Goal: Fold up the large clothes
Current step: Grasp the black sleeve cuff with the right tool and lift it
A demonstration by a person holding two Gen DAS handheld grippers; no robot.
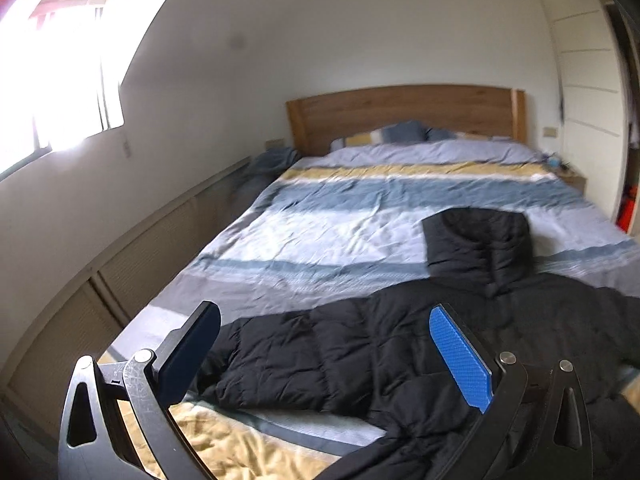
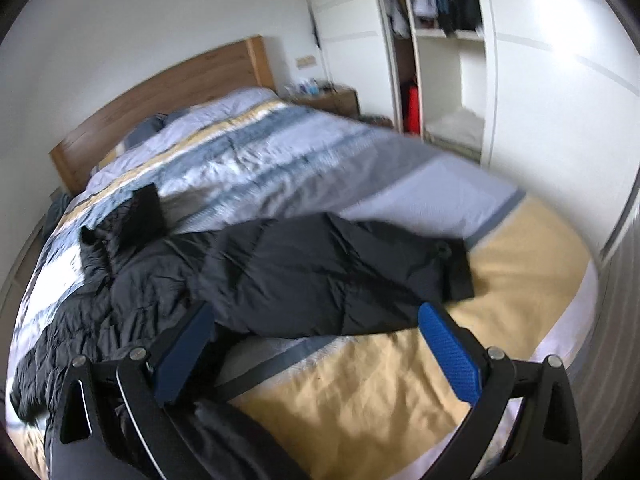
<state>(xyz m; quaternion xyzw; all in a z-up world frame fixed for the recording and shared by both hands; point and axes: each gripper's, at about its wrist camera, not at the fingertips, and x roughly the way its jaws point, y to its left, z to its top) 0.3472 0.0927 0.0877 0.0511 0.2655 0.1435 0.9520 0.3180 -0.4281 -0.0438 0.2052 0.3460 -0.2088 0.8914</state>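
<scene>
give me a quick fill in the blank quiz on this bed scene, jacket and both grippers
1. The black puffer jacket lies spread on the striped ____.
2. The left gripper has its jaws ____ and holds nothing.
3. The right gripper hovers with jaws open near the jacket's ____.
4. The headboard is made of ____.

Missing words: bed; open; sleeve; wood
</scene>
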